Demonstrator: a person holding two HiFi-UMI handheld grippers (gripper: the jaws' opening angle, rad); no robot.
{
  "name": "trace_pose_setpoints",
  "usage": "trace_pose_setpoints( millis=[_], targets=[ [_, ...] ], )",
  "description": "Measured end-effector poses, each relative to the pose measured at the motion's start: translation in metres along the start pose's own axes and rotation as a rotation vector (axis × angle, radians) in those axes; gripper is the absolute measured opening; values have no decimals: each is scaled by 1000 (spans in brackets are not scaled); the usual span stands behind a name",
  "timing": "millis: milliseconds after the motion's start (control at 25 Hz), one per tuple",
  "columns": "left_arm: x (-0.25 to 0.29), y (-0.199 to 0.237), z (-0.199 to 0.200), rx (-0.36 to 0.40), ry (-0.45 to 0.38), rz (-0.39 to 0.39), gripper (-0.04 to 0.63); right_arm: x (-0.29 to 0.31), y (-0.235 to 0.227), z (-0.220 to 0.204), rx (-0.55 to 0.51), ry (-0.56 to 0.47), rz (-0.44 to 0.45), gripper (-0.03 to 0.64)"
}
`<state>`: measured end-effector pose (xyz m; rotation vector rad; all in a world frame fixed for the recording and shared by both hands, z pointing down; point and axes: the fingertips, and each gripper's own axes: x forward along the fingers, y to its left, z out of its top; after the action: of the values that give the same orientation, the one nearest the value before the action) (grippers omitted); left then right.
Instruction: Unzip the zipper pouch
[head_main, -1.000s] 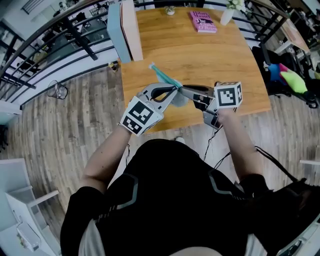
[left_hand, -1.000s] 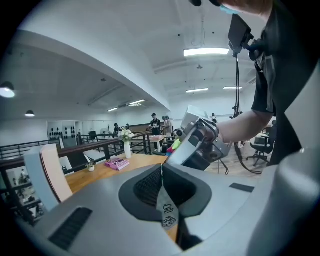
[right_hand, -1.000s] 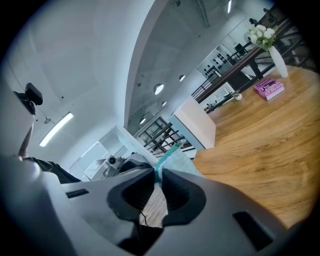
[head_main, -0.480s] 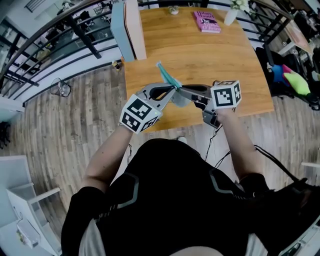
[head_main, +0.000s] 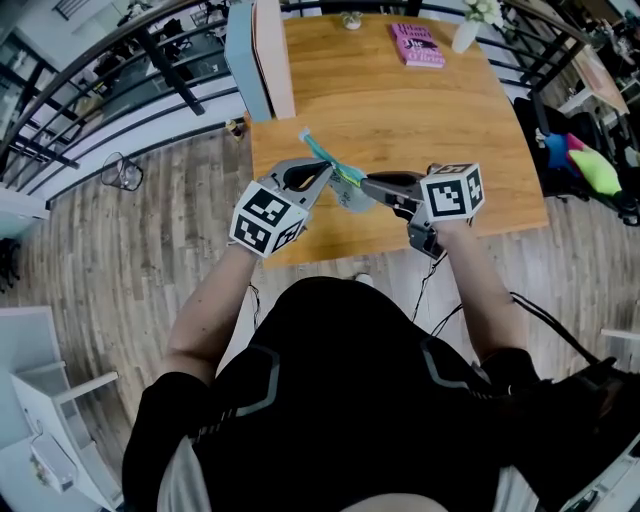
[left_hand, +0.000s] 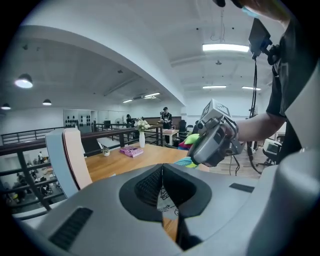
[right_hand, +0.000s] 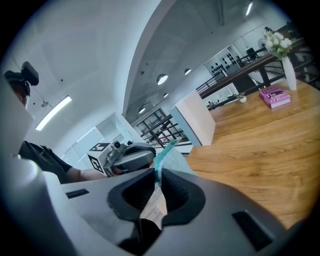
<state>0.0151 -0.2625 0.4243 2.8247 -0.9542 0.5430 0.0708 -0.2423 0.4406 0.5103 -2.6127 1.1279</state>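
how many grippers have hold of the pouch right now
2. The left gripper pinches the pouch from the left and the right gripper from the right, above the near edge of the table.

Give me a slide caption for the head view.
Left tool and right tool grip a teal pouch above the wooden table.

Two tools (left tool (head_main: 333, 175), right tool (head_main: 362, 186)), one pouch (head_main: 322, 155), one book (head_main: 416, 45), one vase (head_main: 462, 35), one table (head_main: 400, 110)

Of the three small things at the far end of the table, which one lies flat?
The pink book: it lies flat, while the small pot and the white vase of flowers beside it stand upright.
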Motion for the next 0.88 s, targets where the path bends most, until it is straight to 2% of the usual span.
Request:
trace_pose_setpoints(
  millis=[320,680,880],
  targets=[
    [-5,27,-13,-28,19,64,29,-5,-13,-8,-3,23,-22,52],
    [-16,65,-25,-101,26,164,29,-15,-36,-9,-28,45,-95,52],
    [-19,69,-30,-114,33,182,29,-16,-42,-11,-38,47,-100,54]
  ],
)
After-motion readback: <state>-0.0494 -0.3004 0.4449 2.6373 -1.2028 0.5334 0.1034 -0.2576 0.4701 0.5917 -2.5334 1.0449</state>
